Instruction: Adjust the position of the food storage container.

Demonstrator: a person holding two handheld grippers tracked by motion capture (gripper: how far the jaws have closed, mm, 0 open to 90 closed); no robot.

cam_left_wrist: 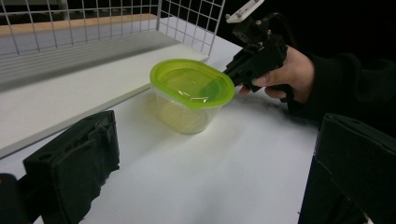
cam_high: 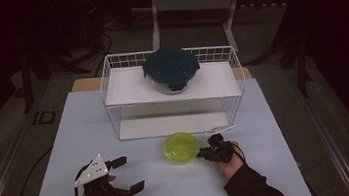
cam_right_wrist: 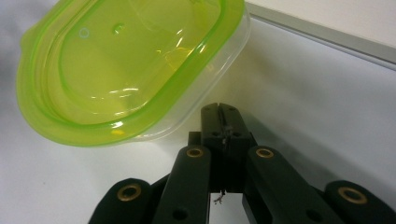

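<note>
Two grippers in use: my right gripper (cam_right_wrist: 219, 109), jaws pressed together, tips just beside the green-lidded tub (cam_high: 181, 147) on the table (cam_high: 173, 189); left gripper (cam_high: 121, 175) jaws spread, empty.

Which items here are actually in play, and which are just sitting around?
In play:
- green-lidded plastic container, on the table beside the right gripper's tips
- right gripper, jaws shut, nothing between them
- left gripper, jaws open, holding nothing

Just sitting around:
- glass container with dark blue lid, on the rack's top shelf
- white wire rack
- table
</note>
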